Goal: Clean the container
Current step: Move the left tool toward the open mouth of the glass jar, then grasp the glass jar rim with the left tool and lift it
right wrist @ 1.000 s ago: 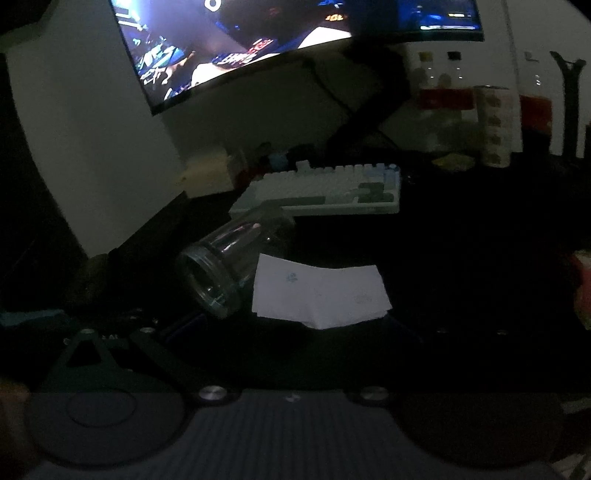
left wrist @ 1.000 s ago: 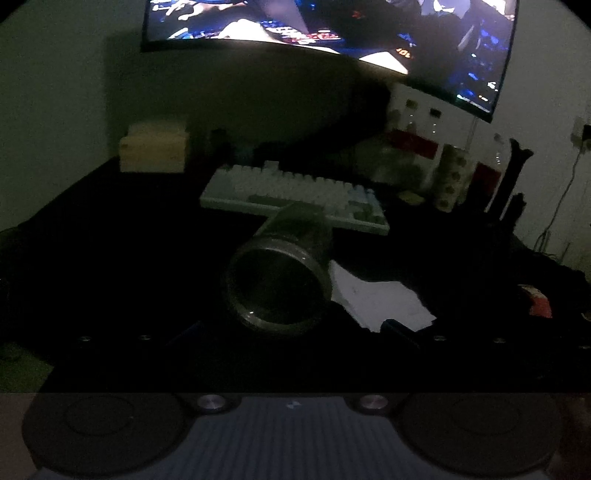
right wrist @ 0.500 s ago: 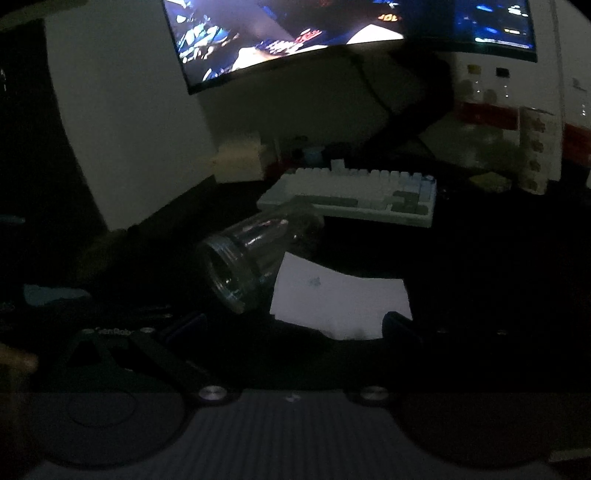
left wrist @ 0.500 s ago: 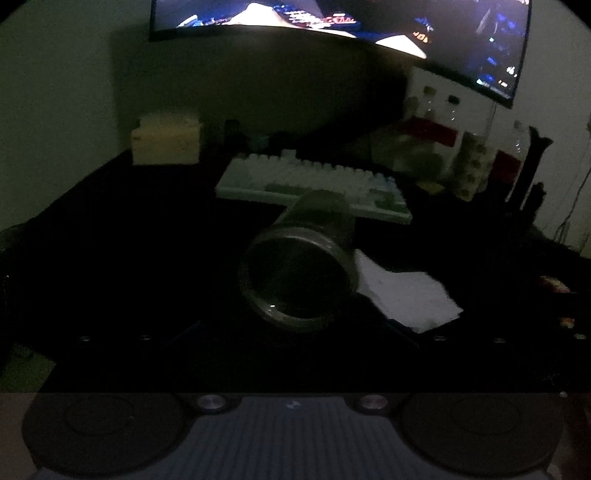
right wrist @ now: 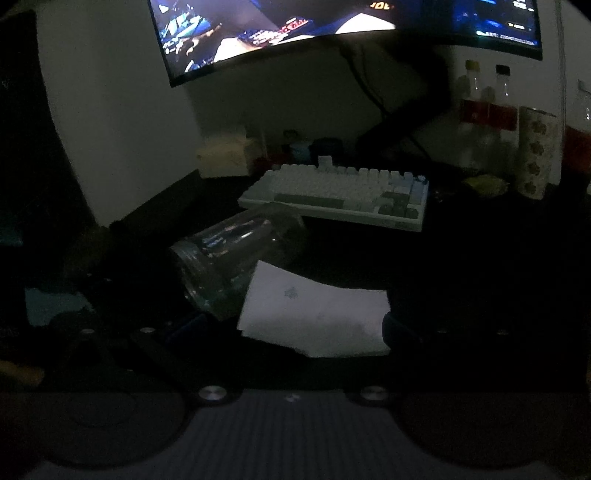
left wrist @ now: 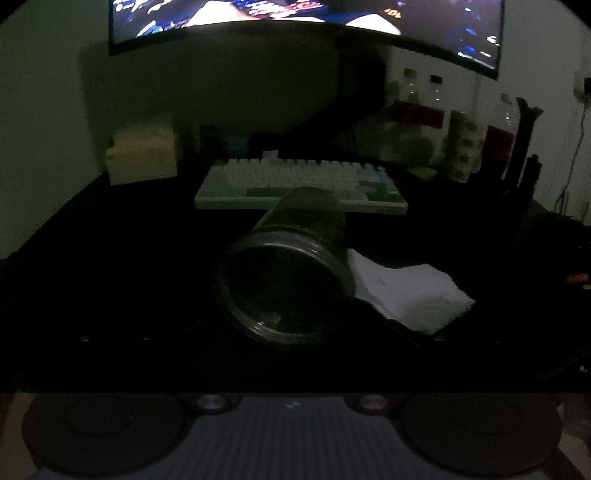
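Left gripper: I cannot tell how its fingers stand; too dark.
Right gripper: I see it pinching the white tissue.
Glass jar: tilted on its side, mouth toward my left camera, tissue touching its right flank.
Keyboard: just beyond the jar.
Monitor: farthest, lit, above the keyboard.

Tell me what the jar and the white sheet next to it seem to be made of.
The jar looks like clear glass or hard plastic; the dim light leaves that open. Its wall is see-through with glossy streaks of reflected screen light, and the mouth has a ridged, threaded rim. The white sheet looks like a paper tissue or napkin: matte, thin, one edge curling up against the jar.
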Available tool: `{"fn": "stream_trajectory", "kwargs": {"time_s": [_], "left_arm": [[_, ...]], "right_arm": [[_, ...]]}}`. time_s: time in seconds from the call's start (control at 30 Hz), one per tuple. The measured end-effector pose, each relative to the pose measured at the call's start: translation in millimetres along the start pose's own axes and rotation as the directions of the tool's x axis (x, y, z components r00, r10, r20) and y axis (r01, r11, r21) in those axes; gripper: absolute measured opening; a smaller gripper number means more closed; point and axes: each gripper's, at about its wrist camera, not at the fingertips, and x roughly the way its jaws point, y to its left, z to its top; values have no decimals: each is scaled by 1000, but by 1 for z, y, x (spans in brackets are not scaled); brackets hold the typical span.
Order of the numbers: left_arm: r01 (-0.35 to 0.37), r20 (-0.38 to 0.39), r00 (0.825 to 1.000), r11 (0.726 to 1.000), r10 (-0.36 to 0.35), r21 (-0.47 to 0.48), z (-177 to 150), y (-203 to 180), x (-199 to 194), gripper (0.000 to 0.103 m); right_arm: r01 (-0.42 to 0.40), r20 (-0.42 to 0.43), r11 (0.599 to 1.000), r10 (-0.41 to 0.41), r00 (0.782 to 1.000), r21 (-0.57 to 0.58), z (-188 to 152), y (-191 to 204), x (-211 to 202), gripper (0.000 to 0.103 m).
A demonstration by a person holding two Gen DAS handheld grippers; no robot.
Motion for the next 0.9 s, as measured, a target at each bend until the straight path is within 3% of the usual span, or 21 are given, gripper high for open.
{"fn": "stream_trajectory", "kwargs": {"time_s": [0.17, 0.27, 0.33, 0.4, 0.53, 0.67, 0.77, 0.9], "left_arm": [[32, -1, 999, 999, -32, -14, 3, 9, 10, 103], [59, 13, 998, 998, -59, -19, 4, 14, 13, 103], [96, 4, 995, 995, -96, -26, 6, 16, 18, 97], [97, -6, 995, 995, -97, -9, 7, 15, 22, 79], [97, 15, 995, 995, -98, 30, 8, 12, 27, 73], [142, 19, 990, 990, -142, 18, 11, 13, 30, 66], [186, 23, 982, 983, -186, 2, 12, 14, 33, 57], [219, 35, 975, 976, -218, -18, 12, 13, 37, 43]], "right_arm": [[16, 4, 1000, -16, 1000, -20, 5, -7, 12, 102], [-21, -1, 1000, 21, 1000, -14, 6, -14, 20, 97], [-39, -10, 999, 39, 999, -12, 7, -18, 25, 88], [-33, -6, 999, 33, 999, -25, 6, -20, 28, 86], [-14, -2, 999, 14, 1000, -47, 7, -19, 32, 80], [-65, -10, 998, 65, 998, 6, 11, -24, 38, 78], [-74, -2, 996, 74, 997, 39, 14, -26, 42, 78], [-27, 11, 997, 27, 1000, 68, 17, -29, 44, 79]]}}
